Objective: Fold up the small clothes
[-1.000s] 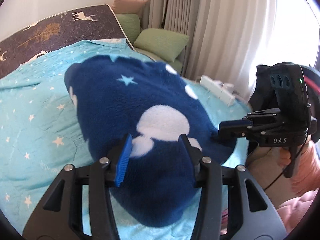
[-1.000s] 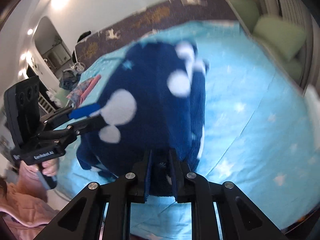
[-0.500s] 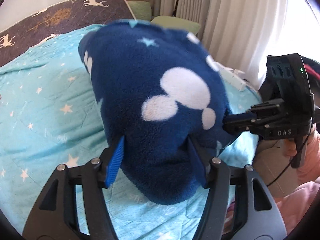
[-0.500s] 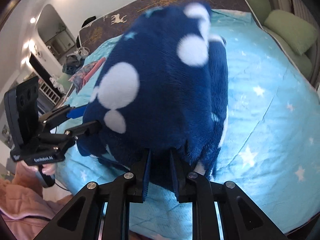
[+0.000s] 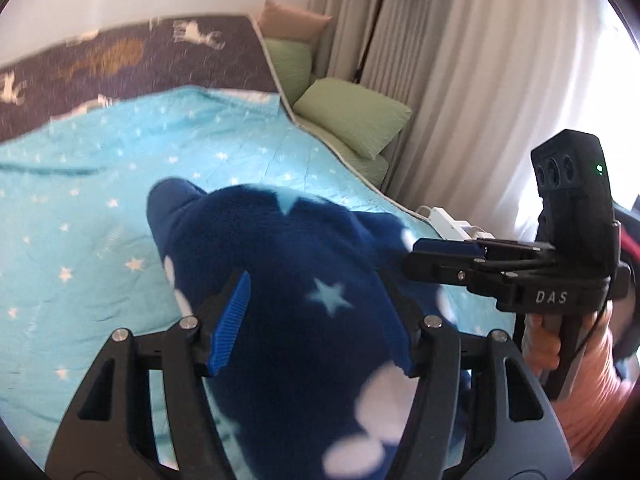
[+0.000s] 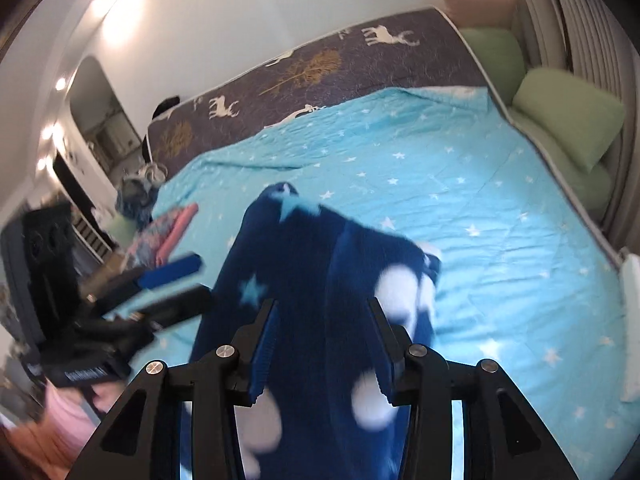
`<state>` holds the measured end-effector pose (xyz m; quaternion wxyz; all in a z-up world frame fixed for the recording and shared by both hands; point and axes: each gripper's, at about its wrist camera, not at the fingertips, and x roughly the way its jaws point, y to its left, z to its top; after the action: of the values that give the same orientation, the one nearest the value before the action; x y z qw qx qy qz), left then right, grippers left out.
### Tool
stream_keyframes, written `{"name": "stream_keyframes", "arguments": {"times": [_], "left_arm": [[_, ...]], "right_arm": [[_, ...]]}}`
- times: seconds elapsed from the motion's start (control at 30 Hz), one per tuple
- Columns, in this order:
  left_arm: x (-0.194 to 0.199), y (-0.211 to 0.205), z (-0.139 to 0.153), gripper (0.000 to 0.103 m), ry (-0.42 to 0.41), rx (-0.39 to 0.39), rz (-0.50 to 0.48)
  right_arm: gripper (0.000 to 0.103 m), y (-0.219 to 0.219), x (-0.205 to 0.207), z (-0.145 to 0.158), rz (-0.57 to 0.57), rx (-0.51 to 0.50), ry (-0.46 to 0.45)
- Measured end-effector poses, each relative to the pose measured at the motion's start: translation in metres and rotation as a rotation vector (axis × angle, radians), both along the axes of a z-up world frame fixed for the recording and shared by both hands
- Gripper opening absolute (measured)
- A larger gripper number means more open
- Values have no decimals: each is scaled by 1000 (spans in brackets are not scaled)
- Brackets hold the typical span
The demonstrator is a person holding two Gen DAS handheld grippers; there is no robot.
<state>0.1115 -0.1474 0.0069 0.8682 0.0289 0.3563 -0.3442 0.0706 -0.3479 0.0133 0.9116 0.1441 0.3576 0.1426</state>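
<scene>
The navy fleece [image 5: 304,300] lies bunched on the near part of the bed [image 5: 100,200]. Both the left gripper [image 5: 316,322] and right gripper [image 6: 322,344] stand spread wide over it, holding nothing. "DAS" is printed on the right one's body.

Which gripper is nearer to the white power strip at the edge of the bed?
Right. The tips of the right gripper are just beside the white power strip at the bed's edge; the left gripper is farther away, open around the blue garment.
</scene>
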Motion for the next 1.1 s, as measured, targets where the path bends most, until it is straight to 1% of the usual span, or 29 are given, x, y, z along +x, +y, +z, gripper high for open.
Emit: {"name": "stream_keyframes", "arguments": {"times": [0.07,0.1,0.13,0.17,0.2,0.23,0.27,0.3,0.33,0.43,0.53,0.6,0.63,0.7,0.77,0.87,0.9,0.93,0.97,1.0,1.03,1.07,1.1], "left_arm": [[15,-1,-16,64,35,8,12],[25,-3,-32,64,37,34,10],[29,-6,-43,64,25,72,15],[33,-8,-56,64,18,110,23],[36,-8,-69,64,20,124,32],[36,-4,-75,64,26,100,39],[35,1,-75,64,26,69,36],[34,4,-74,64,27,55,29],[32,5,-75,64,21,52,24],[31,5,-74,64,15,50,15],[29,5,-67,64,6,51,13],[26,7,-56,64,2,30,1],[23,10,-48,64,-1,13,-7],[23,16,-32,64,-4,-25,-7],[29,20,-22,64,-10,-49,1],[46,22,-16,64,-10,-63,38],[53,20,-20,65,-1,-58,46],[62,17,-30,66,21,-29,68],[72,13,-45,65,61,11,95],[81,8,-65,65,99,46,109],[82,4,-76,66,86,60,112],[78,1,-82,66,39,77,120],[73,-3,-82,66,1,99,124]], "right_arm": [[40,-3,22,-10,-23,25,23],[39,-7,30,-17,-34,31,44],[35,-8,39,-28,-45,28,75],[30,-9,49,-45,-57,20,122],[29,-11,61,-66,-56,45,184],[29,-12,69,-82,-50,81,215],[28,-15,70,-93,-48,123,206],[28,-17,67,-94,-48,146,187],[28,-17,64,-92,-45,147,172],[28,-8,59,-89,-42,72,136],[28,-10,59,-83,-32,66,146],[29,-14,60,-74,-30,59,144],[31,-15,56,-67,-32,57,137],[31,-15,49,-51,-44,49,109],[33,-16,42,-34,-46,45,60],[36,-17,43,-25,-56,46,33],[36,-19,46,-26,-66,51,34],[37,-19,51,-30,-73,63,43],[38,-19,59,-39,-77,69,68],[39,-18,70,-53,-90,45,113],[39,-17,79,-68,-99,27,165],[39,-15,90,-89,-92,36,219],[39,-15,93,-99,-93,48,211]]}}
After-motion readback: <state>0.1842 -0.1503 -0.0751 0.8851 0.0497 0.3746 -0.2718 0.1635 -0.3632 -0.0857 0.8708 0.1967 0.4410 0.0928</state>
